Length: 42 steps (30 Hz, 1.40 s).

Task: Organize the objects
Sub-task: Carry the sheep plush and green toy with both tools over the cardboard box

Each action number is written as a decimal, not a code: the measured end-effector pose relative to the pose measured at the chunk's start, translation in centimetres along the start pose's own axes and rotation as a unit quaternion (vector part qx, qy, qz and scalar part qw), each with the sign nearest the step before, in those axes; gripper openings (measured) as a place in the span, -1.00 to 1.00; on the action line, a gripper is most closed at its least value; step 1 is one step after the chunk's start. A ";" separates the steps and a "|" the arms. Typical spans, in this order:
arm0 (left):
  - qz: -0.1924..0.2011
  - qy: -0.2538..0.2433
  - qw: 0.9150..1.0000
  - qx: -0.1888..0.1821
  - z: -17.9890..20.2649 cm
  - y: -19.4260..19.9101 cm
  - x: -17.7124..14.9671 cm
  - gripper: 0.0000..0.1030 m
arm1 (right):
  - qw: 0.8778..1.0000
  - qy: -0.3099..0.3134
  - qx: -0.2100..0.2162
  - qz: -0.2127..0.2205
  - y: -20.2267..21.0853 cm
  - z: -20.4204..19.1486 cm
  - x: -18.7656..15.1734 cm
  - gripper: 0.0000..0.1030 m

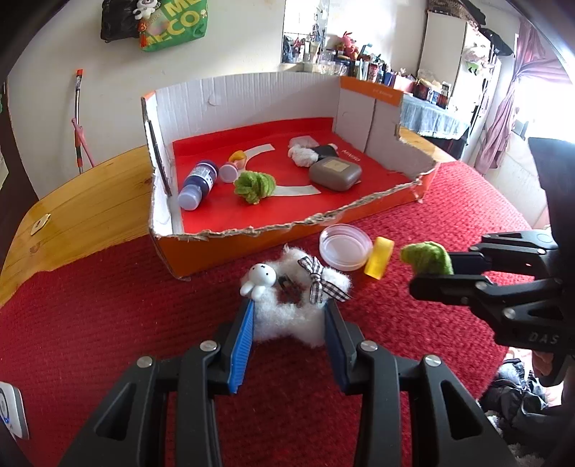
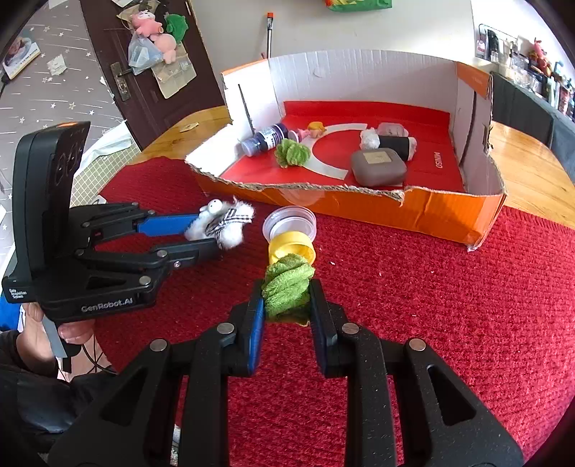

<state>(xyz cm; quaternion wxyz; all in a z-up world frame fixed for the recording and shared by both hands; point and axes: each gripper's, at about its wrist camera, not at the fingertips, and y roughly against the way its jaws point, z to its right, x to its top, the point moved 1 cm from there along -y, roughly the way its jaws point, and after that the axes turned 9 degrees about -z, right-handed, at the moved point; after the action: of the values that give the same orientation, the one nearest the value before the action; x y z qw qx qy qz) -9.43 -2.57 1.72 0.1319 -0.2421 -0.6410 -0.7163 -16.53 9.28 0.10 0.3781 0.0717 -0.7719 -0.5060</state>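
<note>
A green bag (image 1: 176, 23) hangs on the wall above a wooden table (image 1: 82, 201); plush toys (image 2: 154, 30) hang on a brown door (image 2: 151, 82).

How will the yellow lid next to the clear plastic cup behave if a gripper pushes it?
The yellow lid looks round and stands on its edge on the red cloth, so it would probably roll or tip flat. It seems a small hard plastic part, likely light and stiff. The rough cloth may slow it, and the clear cup beside it could block one side.

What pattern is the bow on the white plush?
Black-and-white check on the bow; clearest in the left wrist view.
</note>
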 end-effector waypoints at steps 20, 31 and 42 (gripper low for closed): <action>0.028 -0.018 0.999 -0.012 1.6 3.2 0.0 -0.23 | 1.000 0.004 0.004 0.014 1.1 -0.3 0.4 -0.58; 0.048 -0.020 0.999 -0.006 1.3 4.5 2.0 -0.23 | 0.999 0.013 0.008 0.029 2.7 -0.2 2.3 -0.58; 0.046 -0.013 0.999 -0.006 0.4 4.0 4.9 -0.23 | 0.999 0.020 0.012 0.033 3.3 0.3 5.5 -0.58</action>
<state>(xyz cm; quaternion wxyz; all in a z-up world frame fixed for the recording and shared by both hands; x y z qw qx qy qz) -11.50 -2.16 7.73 0.1545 -0.2814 -0.6263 -0.7104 -19.74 8.33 5.62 0.4094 0.0609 -0.7721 -0.4823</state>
